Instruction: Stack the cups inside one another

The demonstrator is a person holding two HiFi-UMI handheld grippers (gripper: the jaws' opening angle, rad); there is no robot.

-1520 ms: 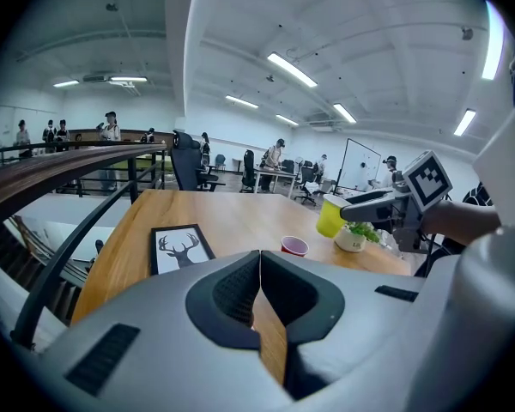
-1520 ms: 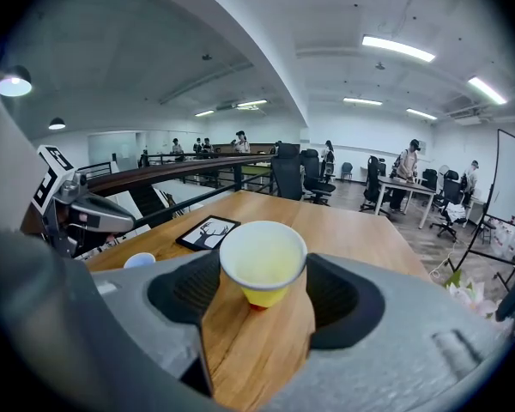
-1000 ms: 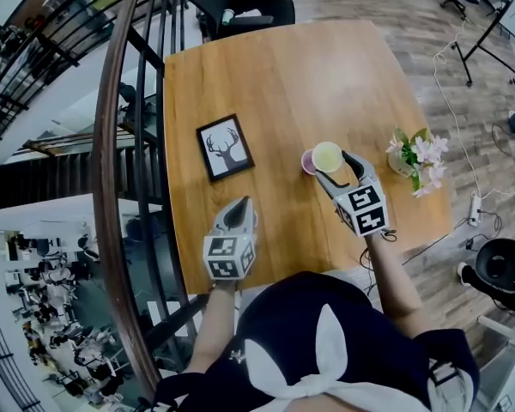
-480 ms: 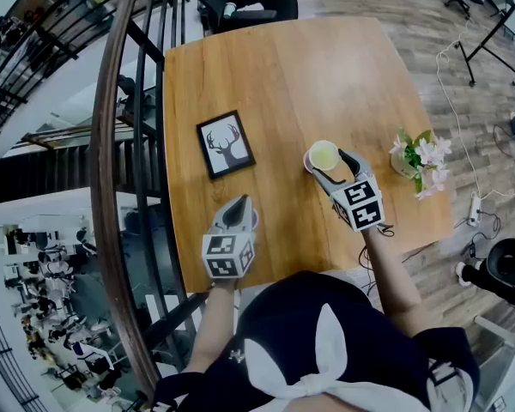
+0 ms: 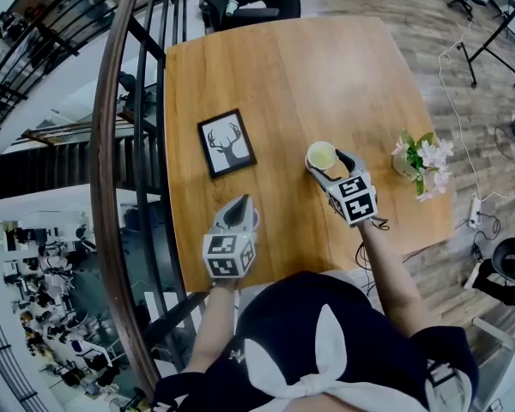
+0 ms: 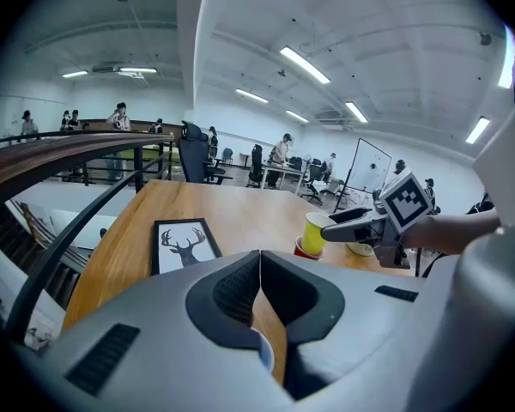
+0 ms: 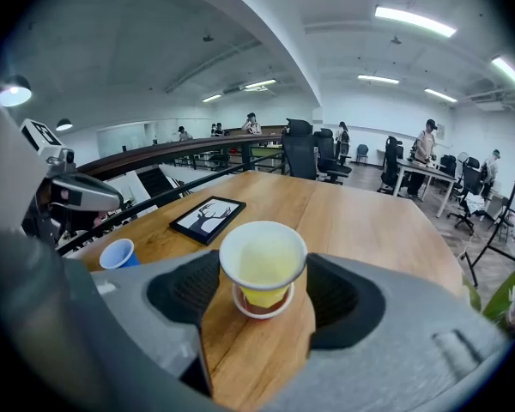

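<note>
A yellow cup [image 7: 263,264] sits between the pads of my right gripper [image 7: 262,275], which is shut on it just below the rim. Its base sits inside the mouth of a red cup [image 7: 259,304] that stands on the wooden table [image 5: 275,75]. From the head view the yellow cup [image 5: 323,155] covers nearly all of the red one. In the left gripper view the pair shows as the yellow cup [image 6: 315,231] in the red cup [image 6: 302,249]. My left gripper [image 5: 237,206] hangs shut and empty over a blue cup [image 7: 118,253] near the table's front edge.
A framed deer picture [image 5: 226,142] lies left of the cups. At the table's right edge stands a small pot of pink flowers [image 5: 419,161]. A dark curved stair railing [image 5: 112,187] runs along the left side.
My right gripper has carried the yellow cup down and slightly left, over the red cup, which earlier showed beside it. The left gripper has stayed put.
</note>
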